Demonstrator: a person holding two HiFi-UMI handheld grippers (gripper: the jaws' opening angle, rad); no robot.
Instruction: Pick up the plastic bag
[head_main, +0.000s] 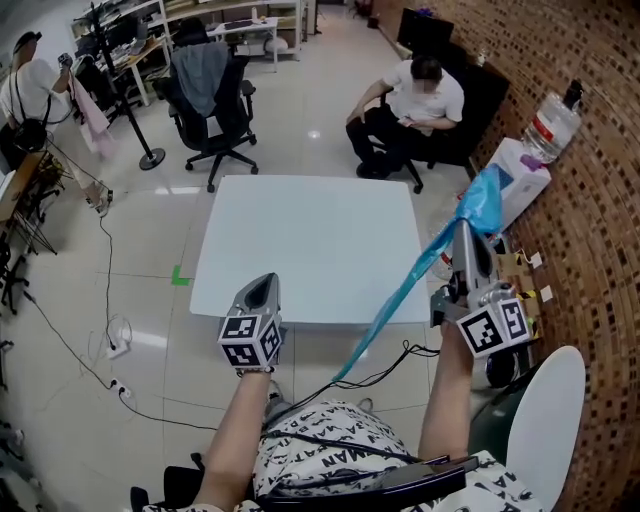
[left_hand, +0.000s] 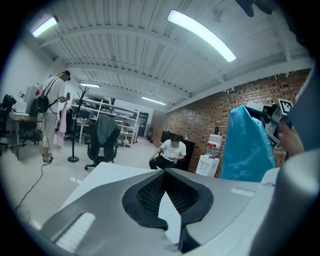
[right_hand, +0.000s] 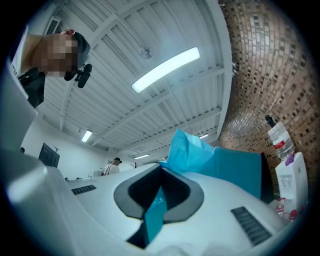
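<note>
1. The right gripper (head_main: 468, 232) is clamped on the blue plastic bag (head_main: 480, 203), which it holds aloft off the table's (head_main: 310, 240) right edge.
2. The bag's tail trails past the near-right corner.
3. The left gripper (head_main: 262, 285), jaws together and empty, hovers at the near edge.

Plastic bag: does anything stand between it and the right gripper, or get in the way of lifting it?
Nothing visible does. The right gripper is already shut on the blue plastic bag, a strip of it pinched between the jaws. The bag hangs in the air, clear of the white table, trailing down toward the person's lap.
</note>
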